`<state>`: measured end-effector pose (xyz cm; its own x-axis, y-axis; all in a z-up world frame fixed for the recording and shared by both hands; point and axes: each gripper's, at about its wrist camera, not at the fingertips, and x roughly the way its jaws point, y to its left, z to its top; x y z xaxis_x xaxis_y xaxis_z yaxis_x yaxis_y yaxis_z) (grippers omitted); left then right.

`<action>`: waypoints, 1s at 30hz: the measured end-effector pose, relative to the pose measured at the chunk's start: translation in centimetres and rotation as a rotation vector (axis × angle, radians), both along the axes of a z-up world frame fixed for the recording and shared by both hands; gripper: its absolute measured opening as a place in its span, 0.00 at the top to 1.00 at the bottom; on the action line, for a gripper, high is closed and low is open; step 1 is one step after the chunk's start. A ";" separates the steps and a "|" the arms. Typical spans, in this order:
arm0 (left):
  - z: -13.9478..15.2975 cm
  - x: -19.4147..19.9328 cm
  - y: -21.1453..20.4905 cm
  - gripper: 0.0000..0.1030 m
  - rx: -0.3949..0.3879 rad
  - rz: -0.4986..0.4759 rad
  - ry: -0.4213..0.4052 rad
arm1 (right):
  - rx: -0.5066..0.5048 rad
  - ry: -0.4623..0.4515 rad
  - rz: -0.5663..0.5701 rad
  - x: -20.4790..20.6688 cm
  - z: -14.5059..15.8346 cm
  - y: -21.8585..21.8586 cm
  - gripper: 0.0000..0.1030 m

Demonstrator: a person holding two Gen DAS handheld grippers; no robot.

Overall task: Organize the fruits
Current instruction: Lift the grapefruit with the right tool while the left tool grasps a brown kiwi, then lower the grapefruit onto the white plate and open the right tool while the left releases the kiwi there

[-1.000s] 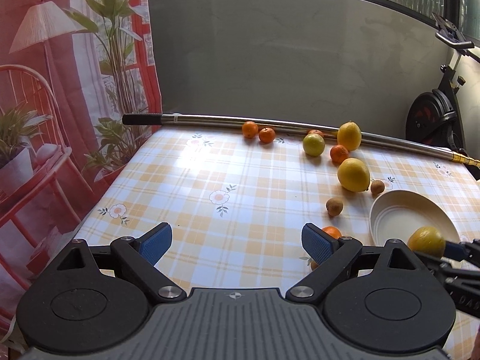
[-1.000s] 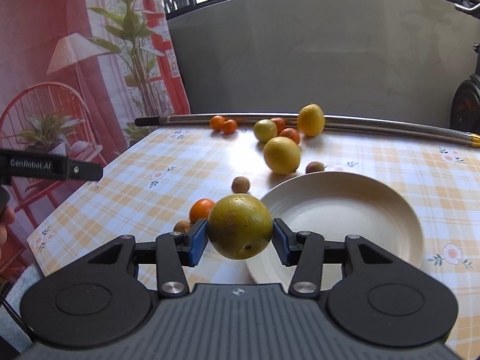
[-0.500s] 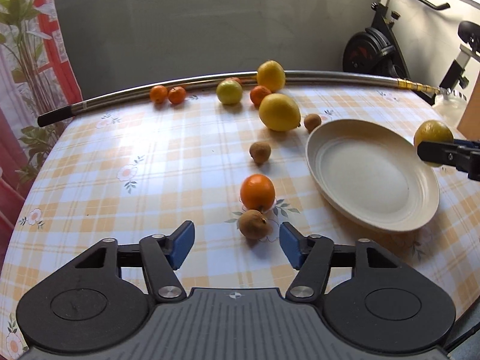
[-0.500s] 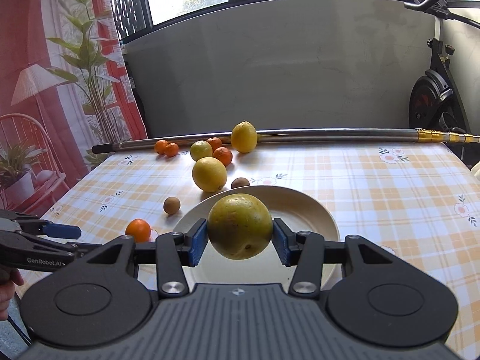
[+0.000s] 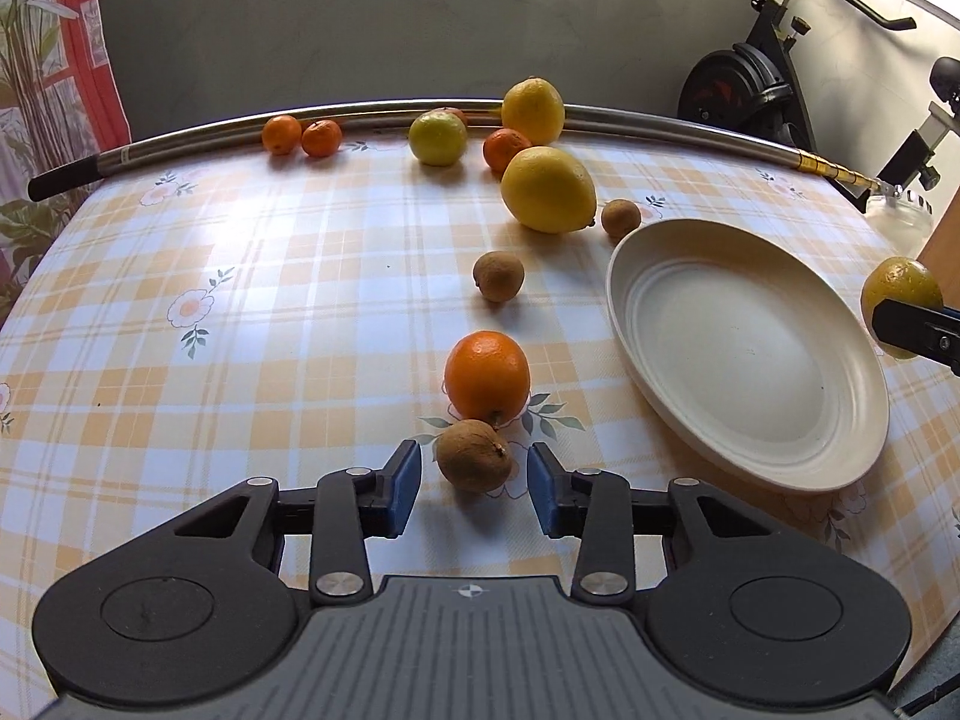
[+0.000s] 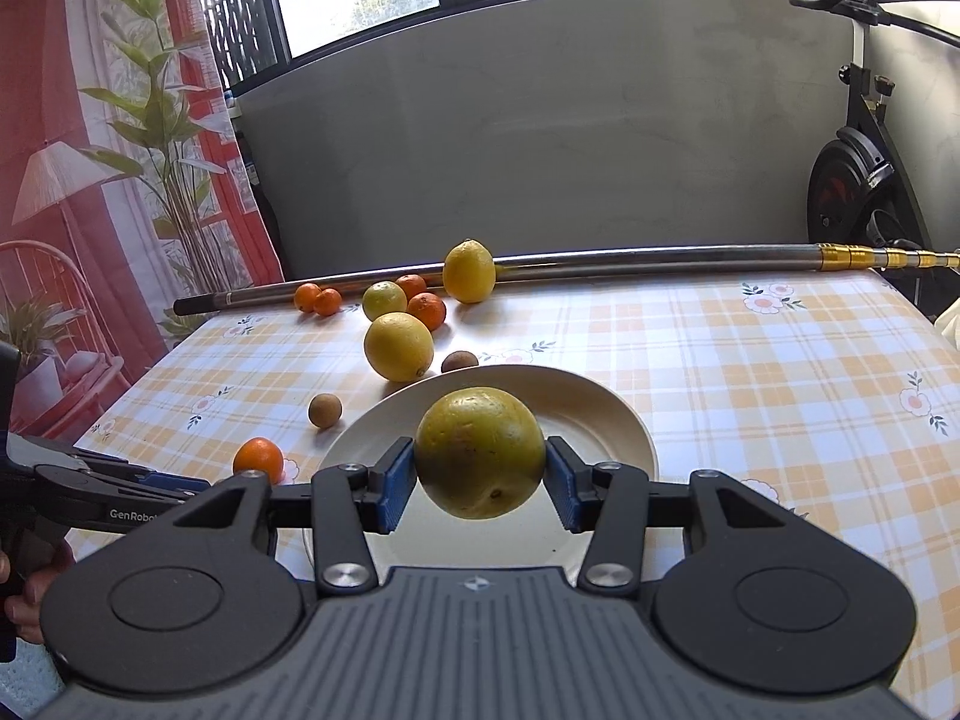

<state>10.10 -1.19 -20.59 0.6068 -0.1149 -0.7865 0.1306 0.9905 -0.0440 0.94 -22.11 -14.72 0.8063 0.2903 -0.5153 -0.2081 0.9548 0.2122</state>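
Looking along the left gripper (image 5: 474, 483), a small brown fruit (image 5: 473, 455) sits on the checked tablecloth (image 5: 240, 300) between the two blue pads (image 5: 403, 487). The jaws have just been closing in on it, yet a sliver of cloth shows on each side of the fruit, so the pads stand apart from it and do not press it. Touching the brown fruit on its far side is an orange (image 5: 487, 378). Farther off lie another brown fruit (image 5: 498, 276), a big yellow lemon (image 5: 547, 189) and a third brown fruit (image 5: 620, 218) just beside the rim of the cream plate (image 5: 624, 276), which lies bare to the right. Along the far edge a metal pole (image 5: 180, 141) runs behind two small tangerines (image 5: 303, 135), a greenish citrus (image 5: 438, 137) and a second lemon (image 5: 533, 110). At the right border the right gripper (image 5: 912, 330) shows with its load.

From the right wrist, the right gripper (image 6: 480, 477) is clamped on a yellow-green citrus (image 6: 480, 450), both blue pads pressed to its sides, held in the air over the near part of the plate (image 6: 624, 426). The left gripper (image 6: 120, 489) reaches in low at the left, near the orange (image 6: 258, 459), with part of a hand (image 6: 27, 594) at the picture's edge.
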 end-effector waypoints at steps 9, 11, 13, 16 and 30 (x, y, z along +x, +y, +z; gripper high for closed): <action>-0.5 0.6 0.1 0.71 0.003 0.007 0.001 | -0.001 0.003 0.000 0.0 -0.1 -0.1 0.52; -0.4 0.4 0.1 0.71 0.017 0.017 -0.006 | -0.001 0.004 -0.001 0.0 -0.1 -0.1 0.52; -0.3 0.1 0.2 0.71 0.020 0.016 -0.013 | -0.002 0.007 -0.004 0.0 -0.2 -0.1 0.52; 0.2 -0.4 0.3 0.71 0.017 0.010 -0.027 | 0.000 0.010 -0.007 0.0 -0.3 -0.2 0.52; 4.1 -0.8 -2.5 0.71 0.017 -0.099 -0.153 | -0.006 0.026 -0.040 0.8 -0.2 -1.7 0.52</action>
<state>9.29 -3.67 -16.53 0.7057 -0.1676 -0.6884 0.2317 0.9728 0.0007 1.76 -23.81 -14.91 0.8038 0.2549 -0.5376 -0.1640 0.9635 0.2117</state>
